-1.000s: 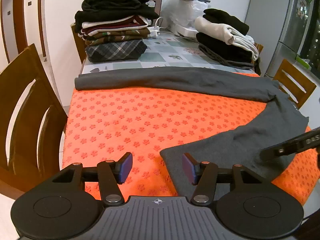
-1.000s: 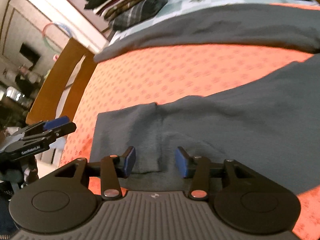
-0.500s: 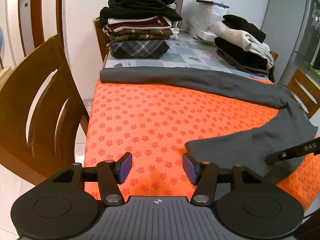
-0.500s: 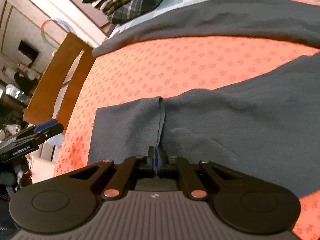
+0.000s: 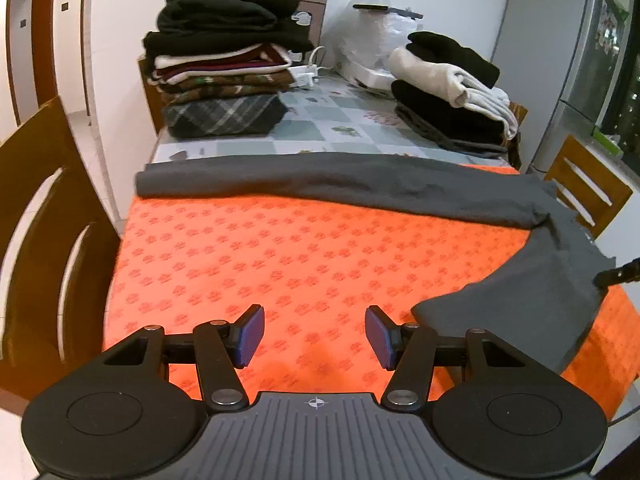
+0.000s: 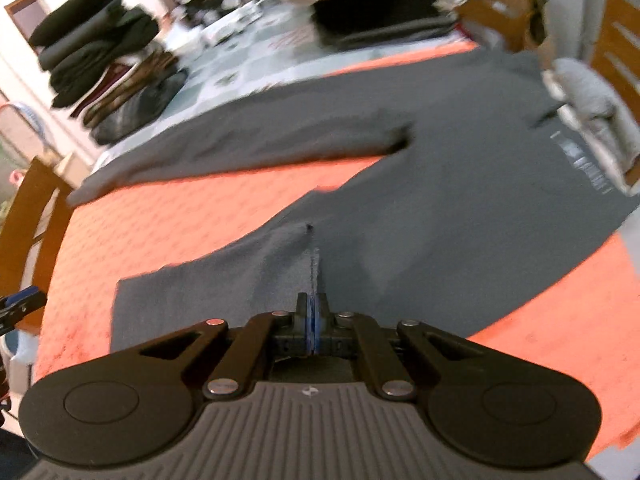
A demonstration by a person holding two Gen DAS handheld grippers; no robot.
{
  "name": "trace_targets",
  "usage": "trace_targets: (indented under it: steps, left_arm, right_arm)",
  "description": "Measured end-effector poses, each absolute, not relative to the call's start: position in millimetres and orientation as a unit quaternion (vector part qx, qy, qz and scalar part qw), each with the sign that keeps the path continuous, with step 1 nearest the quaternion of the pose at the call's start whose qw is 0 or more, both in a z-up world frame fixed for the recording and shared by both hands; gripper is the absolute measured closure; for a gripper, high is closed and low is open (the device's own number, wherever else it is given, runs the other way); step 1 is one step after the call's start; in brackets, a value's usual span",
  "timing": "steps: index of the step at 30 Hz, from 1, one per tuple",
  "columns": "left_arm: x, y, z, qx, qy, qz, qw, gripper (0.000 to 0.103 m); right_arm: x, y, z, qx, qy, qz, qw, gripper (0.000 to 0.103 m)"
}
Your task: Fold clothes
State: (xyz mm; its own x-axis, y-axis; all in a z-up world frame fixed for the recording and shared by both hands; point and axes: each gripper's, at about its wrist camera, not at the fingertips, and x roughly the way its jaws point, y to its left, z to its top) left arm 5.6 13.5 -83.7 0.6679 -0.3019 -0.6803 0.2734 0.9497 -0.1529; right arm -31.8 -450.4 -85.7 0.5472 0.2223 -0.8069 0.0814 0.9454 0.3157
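l gripper [image 5: 315, 334] open, r gripper [image 6: 313, 312] shut

Dark grey garment [image 5: 400, 188]; orange mat [image 5: 280, 256] (darker floral print); plaid folded cloth [image 5: 220, 116], grey.

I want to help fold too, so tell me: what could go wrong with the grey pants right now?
1. The right gripper pinches only a thin ridge of the grey trousers; the cloth might slip out.
2. The left gripper is open over the orange cloth, holding nothing, so one leg may drag crooked.
3. The waistband looks to lie at the table's edge, so the trousers could slide off.
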Motion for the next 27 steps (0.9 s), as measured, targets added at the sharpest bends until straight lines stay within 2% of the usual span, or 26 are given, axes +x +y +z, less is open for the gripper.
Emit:
trace_targets:
  steps: [8,12,14,16,18,20,22,27]
  left_arm:
    - [21,-25,-79,-0.017,0.372,-0.164,0.913,0.044]
    - [30,-37,-78,-0.018,0.374,-0.157,0.914,0.044]
    - [35,-39,-77,-0.018,0.374,-0.148,0.915,0.043]
    - [42,-36,-77,-0.019,0.376,-0.131,0.917,0.042]
    - [51,-29,-76,-0.022,0.375,-0.115,0.920,0.042]
    - [61,-18,-75,-0.022,0.371,-0.097,0.923,0.042]
    - [71,-7,-74,-0.023,0.369,-0.078,0.926,0.042]
    - [101,33,-77,-0.038,0.366,-0.025,0.929,0.042]
  right_arm:
    - [-16,-507,-55,0.133,0.451,0.015,0.883,0.101]
    - [-17,-528,-71,0.134,0.469,-0.011,0.873,0.100]
    - [-18,-538,-80,0.135,0.479,-0.025,0.867,0.097]
    - [-22,-534,-85,0.132,0.476,-0.039,0.869,0.070]
    - [-27,-534,-86,0.142,0.469,-0.041,0.871,0.060]
    - [-30,-532,-87,0.158,0.467,-0.041,0.869,0.059]
    - [-34,-527,-86,0.170,0.464,-0.040,0.868,0.050]
    - [-45,-504,-80,0.189,0.461,-0.031,0.866,0.047]
